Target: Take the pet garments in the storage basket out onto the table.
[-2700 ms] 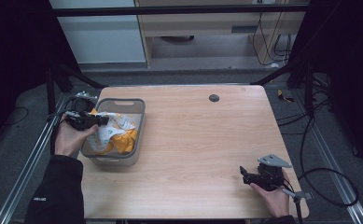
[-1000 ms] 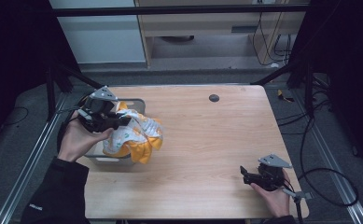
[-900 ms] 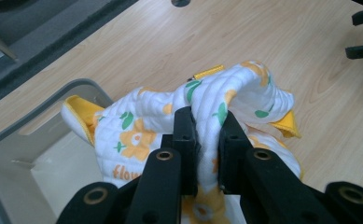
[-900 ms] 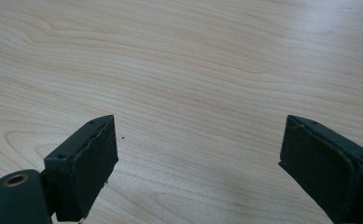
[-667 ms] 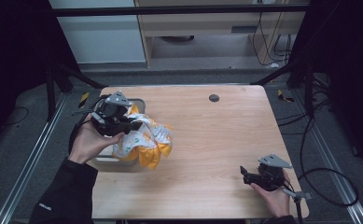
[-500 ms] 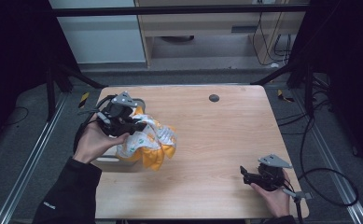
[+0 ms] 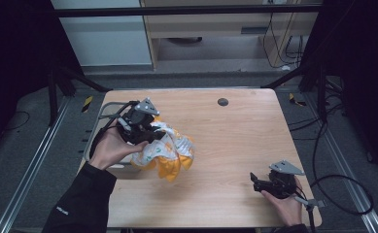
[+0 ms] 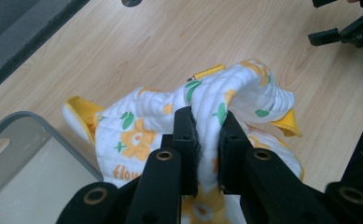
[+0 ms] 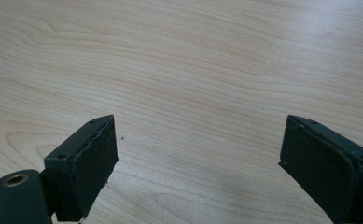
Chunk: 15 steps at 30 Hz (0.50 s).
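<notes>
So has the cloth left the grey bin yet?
Yes: the cloth, clamped in the left gripper, moved right, out of the grey bin, over the table.

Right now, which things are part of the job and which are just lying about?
Part of the job: left gripper, shut on the cloth; grey bin.
Lying about: right gripper, open over the table; black disc.

Grey bin (image 7: 99,127) mostly hidden behind left gripper (image 7: 147,135); cloth (image 8: 216,100) underside unseen.
</notes>
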Tool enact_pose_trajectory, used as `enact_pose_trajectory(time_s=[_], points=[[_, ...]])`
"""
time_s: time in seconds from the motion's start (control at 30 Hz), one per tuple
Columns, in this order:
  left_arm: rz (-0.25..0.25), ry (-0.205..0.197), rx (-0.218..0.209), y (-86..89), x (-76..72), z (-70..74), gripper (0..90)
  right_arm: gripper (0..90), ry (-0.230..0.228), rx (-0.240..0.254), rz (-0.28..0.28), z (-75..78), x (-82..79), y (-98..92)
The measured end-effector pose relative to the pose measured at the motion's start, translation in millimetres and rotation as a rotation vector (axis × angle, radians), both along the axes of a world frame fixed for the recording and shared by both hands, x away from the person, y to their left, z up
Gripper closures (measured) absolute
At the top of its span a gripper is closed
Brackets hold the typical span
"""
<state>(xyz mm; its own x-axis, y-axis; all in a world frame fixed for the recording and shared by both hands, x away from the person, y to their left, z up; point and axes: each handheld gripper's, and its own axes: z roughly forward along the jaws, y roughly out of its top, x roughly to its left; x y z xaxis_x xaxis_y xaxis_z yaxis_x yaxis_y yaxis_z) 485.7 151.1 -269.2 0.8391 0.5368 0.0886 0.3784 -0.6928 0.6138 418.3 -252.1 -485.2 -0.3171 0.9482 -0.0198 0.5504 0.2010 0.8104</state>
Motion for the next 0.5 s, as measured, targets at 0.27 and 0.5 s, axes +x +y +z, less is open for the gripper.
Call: enact_pose_trajectory(time_s=[0.27,0.5], points=[[-0.027,0.016,0.023,-14.0,4.9,-9.1,80.7,11.0,0.0,0.002,-0.001,-0.1,-0.2,0.0],[-0.062,0.031,0.047,-29.4,8.3,-19.3,80.7,11.0,-0.003,0.002,-0.001,-0.1,0.0,-0.4]])
